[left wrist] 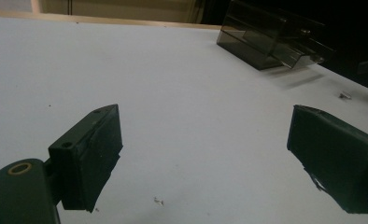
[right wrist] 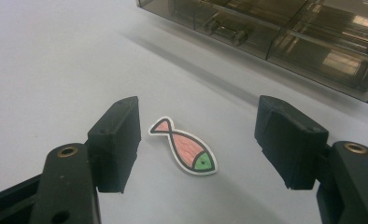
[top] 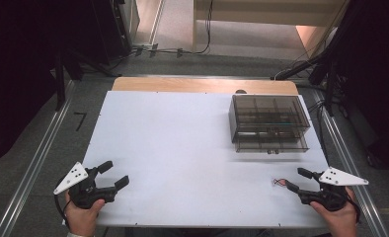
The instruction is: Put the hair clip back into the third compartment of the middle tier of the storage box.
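The right gripper (right wrist: pixel 198 140) stands released near the desk's (top: pixel 182 148) front right corner, its jaws wide on either side of the fish sticker (right wrist: pixel 184 151), which lies flat between them, untouched. The left gripper (top: pixel 111 174) hangs released at the front left corner. A smoky drawer box (top: pixel 269 123) sits toward the back right.

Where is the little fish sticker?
The fish sticker lies flat on the white table, between the open jaws of the right gripper, near the table's right front, in front of the dark drawer box.
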Demonstrator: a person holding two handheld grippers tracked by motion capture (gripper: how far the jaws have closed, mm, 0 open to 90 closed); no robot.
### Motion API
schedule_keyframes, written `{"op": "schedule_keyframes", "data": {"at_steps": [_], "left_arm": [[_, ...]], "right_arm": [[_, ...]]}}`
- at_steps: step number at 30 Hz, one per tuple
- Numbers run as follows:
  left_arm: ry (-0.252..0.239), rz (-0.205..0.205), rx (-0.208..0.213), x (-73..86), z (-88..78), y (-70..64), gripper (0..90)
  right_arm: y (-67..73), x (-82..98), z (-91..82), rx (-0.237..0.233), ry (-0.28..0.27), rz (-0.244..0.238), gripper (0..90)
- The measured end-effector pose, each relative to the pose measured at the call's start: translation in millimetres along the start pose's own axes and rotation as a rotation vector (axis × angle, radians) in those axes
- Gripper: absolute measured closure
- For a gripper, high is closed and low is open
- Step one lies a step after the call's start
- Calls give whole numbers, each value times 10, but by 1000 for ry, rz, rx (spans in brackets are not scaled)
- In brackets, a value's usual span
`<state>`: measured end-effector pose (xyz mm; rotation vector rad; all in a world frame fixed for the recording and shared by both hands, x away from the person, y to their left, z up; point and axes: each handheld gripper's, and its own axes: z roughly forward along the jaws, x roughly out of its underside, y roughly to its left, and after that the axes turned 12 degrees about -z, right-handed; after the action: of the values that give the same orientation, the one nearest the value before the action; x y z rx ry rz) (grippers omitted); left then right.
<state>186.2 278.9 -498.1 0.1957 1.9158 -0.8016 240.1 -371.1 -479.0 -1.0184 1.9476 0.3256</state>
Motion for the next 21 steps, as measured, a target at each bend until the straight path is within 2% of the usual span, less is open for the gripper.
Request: {"op": "schedule_keyframes", "data": {"at_steps": [11, 21], "left_arm": [[0, -1, -1, 0, 3, 0, 106], [0, -2, -2, -1, 6, -2, 106]], "right_arm": [[33, -21, 114, -9, 53, -42, 353], [55, -19, 181, -16, 94, -59, 395]]}}
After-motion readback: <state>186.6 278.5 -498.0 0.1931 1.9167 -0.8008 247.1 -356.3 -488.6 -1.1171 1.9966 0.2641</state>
